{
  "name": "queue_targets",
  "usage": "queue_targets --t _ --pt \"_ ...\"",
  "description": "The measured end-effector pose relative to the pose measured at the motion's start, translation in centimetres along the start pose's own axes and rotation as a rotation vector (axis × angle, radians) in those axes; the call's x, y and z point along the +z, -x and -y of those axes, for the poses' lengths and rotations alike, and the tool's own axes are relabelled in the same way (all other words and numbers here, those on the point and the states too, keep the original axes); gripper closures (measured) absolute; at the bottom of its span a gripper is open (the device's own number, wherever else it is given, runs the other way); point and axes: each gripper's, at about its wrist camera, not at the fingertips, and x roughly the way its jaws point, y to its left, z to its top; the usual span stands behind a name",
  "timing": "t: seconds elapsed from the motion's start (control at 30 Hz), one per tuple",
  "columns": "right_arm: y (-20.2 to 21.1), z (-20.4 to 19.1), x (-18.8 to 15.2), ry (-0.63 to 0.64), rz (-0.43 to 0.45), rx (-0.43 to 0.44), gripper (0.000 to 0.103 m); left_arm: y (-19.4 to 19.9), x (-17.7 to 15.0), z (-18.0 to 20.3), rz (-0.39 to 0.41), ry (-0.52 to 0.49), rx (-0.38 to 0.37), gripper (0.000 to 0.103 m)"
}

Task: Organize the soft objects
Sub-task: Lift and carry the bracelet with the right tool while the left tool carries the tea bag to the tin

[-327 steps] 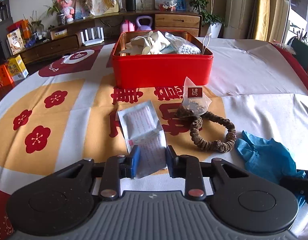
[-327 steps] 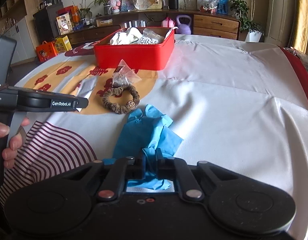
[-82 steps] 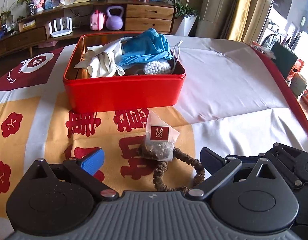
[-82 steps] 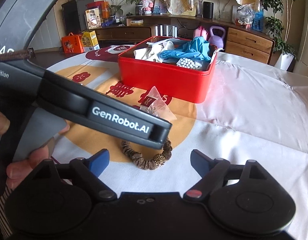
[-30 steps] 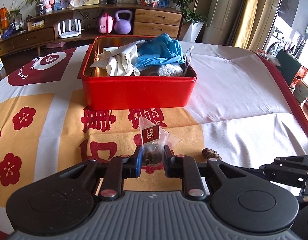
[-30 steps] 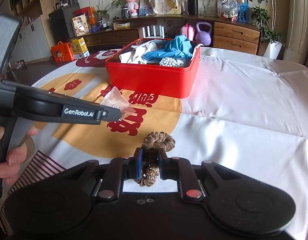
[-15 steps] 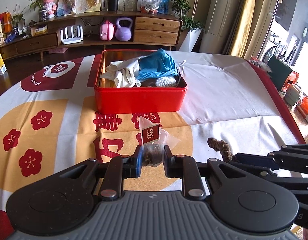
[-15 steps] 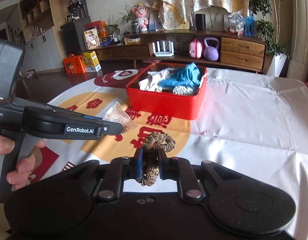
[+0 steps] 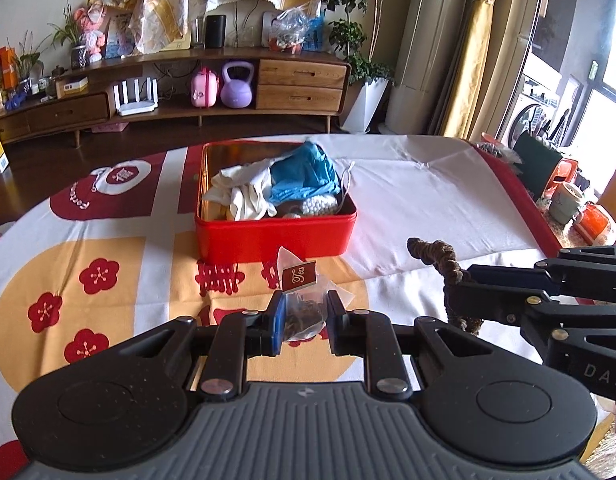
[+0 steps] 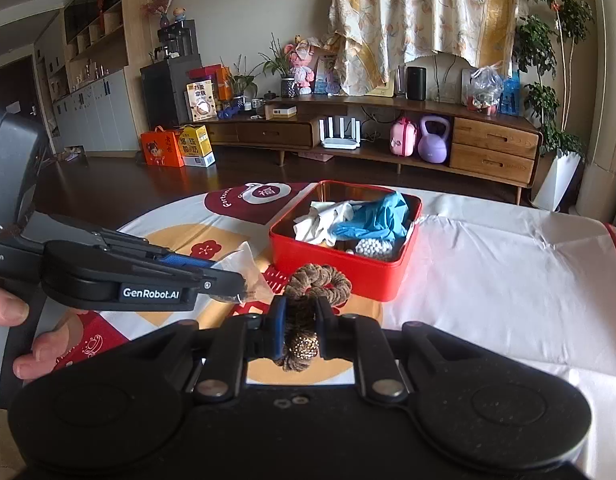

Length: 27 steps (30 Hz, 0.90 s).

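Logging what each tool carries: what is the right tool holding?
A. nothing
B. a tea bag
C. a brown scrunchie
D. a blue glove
C: the right tool is shut on the brown scrunchie, lifted in front of the red tin; the tea bag is in the left tool.

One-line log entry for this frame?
left gripper: shut on tea bag | right gripper: shut on scrunchie | both lifted | red tin: glove inside

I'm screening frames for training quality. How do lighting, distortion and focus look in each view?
Left wrist view: sharp tea bag, blown-out window at right, fisheye-curved walls. Right wrist view: dimmer room, sunlit glare on the white tablecloth, scrunchie crisp, corners vignetted.
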Motion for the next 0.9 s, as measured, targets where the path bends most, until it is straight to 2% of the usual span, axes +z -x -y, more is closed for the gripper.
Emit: queue_targets --t 0.43,0.9 --pt "-2.2 0.7 3.3 0.062 0.028 -0.008 0.088 0.1 4.5 -1.1 0.06 -0.02 0.006 0.082" --pt "-8.0 2.9 5.9 0.103 0.04 -0.036 0.088 -6.4 8.7 -3.4 0.052 -0.049 0.074 0.082"
